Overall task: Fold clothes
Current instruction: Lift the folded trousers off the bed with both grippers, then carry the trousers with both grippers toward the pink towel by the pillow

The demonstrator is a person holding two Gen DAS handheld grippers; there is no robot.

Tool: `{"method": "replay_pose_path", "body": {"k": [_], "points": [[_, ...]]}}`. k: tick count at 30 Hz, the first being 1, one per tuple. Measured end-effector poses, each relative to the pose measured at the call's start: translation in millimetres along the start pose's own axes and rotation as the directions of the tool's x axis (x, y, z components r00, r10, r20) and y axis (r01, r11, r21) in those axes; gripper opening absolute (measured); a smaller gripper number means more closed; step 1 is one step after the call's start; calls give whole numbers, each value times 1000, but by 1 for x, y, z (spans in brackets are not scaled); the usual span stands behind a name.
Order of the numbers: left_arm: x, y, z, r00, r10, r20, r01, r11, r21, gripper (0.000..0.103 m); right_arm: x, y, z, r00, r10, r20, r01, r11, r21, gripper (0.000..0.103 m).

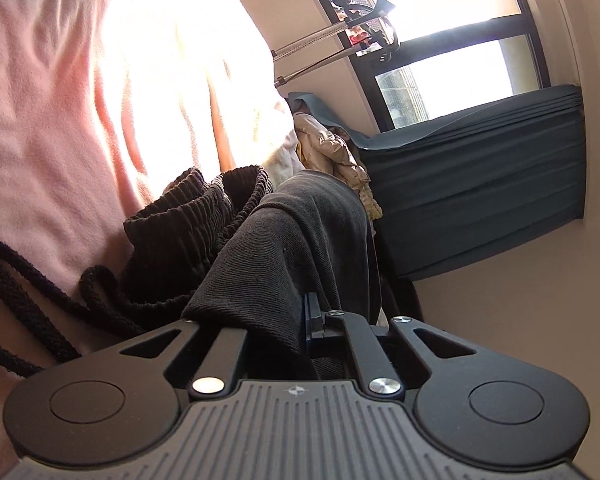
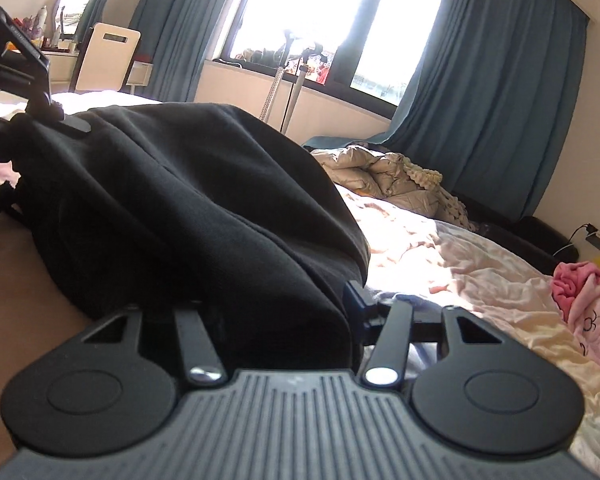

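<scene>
My left claw (image 1: 284,320) and right claw (image 2: 280,312) both pinch thick black knit trousers (image 2: 188,200), bunched, ribbed waistband showing, on the pink bed (image 2: 440,248).

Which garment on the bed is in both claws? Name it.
The black garment, a dark heap with ribbed cuffs between both claws. The beige puffer jacket and pink garment lie untouched, farther across the bed.

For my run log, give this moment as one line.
left gripper: holds black garment | right gripper: on the same garment | surface: bed
</scene>
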State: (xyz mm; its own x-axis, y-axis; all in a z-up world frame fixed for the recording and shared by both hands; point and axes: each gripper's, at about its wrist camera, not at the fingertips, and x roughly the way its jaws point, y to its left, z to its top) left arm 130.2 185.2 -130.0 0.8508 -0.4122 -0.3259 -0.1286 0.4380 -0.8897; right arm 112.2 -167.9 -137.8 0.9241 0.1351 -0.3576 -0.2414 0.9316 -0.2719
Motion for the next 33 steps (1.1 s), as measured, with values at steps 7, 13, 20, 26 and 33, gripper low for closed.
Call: {"method": "replay_pose_path", "body": {"k": [7,13,20,26,33], "points": [[-47,3,-12,999,-38,6,38,997,-71,101,-34,-29,19,984,170,54,-178,933,313,58],[-41,30,-25,997,-1,-71,-17,968,-250,102,-64,-57,24,940,250,231,-340,715,611,71],[-21,26,-35,994,57,-89,-73,979,-188,102,-57,-97,-8,987,92,130,-159,494,855,71],[4,26,-39,990,106,-95,-121,978,-171,103,-43,-112,-45,990,89,107,-126,251,960,71],[13,42,-36,994,102,-48,-112,947,-300,103,-34,-112,-52,982,152,113,-142,196,970,71]]}}
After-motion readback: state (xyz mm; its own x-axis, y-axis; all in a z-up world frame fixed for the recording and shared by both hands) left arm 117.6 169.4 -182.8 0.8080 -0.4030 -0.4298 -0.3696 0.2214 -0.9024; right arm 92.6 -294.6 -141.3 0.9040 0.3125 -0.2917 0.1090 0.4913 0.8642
